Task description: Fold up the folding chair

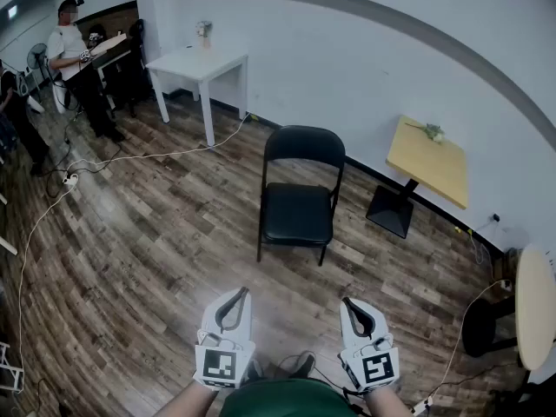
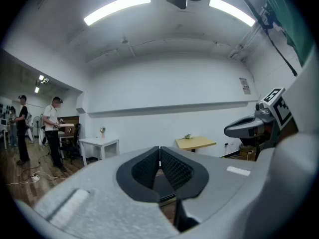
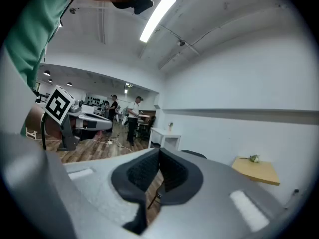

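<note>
Chair [image 1: 298,213] unfolded, well ahead of closed L tongs [image 1: 241,293], R tongs [image 1: 347,301].

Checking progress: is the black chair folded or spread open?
Spread open: the chair stands on its four legs with the seat down and level.

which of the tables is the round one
The pale-topped table at the far right edge; the wooden table and white table have straight-edged tops.

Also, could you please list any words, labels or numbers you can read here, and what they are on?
No text here can be read.
Wall notice: too small and blurred to read.
Small sign high in the far corner: too small to read.
Square markers on the handheld cubes: patterns only, no letters or digits.
</note>
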Available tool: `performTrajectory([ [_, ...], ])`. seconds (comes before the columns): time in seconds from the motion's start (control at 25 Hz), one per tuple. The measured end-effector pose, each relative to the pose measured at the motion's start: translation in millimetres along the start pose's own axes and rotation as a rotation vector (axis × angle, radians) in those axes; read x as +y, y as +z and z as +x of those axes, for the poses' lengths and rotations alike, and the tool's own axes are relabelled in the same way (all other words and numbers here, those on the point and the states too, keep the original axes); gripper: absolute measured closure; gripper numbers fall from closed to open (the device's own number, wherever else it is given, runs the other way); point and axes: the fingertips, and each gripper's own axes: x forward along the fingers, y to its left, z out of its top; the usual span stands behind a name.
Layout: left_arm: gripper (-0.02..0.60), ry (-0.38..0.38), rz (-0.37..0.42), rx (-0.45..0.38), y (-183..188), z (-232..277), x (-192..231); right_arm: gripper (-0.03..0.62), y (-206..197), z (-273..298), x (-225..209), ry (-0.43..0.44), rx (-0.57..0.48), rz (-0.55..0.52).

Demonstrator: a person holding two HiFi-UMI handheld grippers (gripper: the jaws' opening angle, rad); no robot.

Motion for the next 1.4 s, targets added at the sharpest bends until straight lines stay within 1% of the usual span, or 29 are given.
performTrajectory([
  [0.12,0.563,0.002,0.010,0.017,-3,9,-5,0.591,-1,1,-11,-0.009,0.038,-0.018],
  [0.24,0.563,0.004,0.007,0.026,-6,18,-10,0.591,-6,3,-20,0.004,0.042,-0.011],
  [0.32,0.563,0.008,0.009,0.032,-8,24,-14,0.591,-7,4,-29,0.000,0.024,0.000],
  [0.44,0.563,0.021,-0.002,0.021,-1,35,-23,0.591,-14,3,-43,0.012,-0.003,0.018],
  [0.6,0.563,0.044,0.013,0.036,-3,54,-41,0.591,-22,1,-75,0.028,-0.012,0.037],
  [0.76,0.563,0.060,-0.027,0.058,-4,74,-65,0.591,-23,-2,-114,0.044,-0.064,0.064],
  [0.88,0.563,0.082,-0.014,0.074,-5,82,-83,0.591,-26,-3,-141,0.061,-0.093,0.079],
  [1.0,0.563,0.121,0.009,0.082,-3,88,-97,0.591,-35,-3,-161,0.087,-0.103,0.093],
  [1.16,0.563,0.168,0.000,0.117,-4,96,-99,0.591,-40,5,-177,0.118,-0.095,0.107],
  [1.32,0.561,0.176,0.018,0.116,-7,111,-96,0.591,-42,15,-187,0.118,-0.105,0.106],
  [1.4,0.561,0.169,0.006,0.117,-10,124,-92,0.591,-47,24,-194,0.110,-0.096,0.109],
])
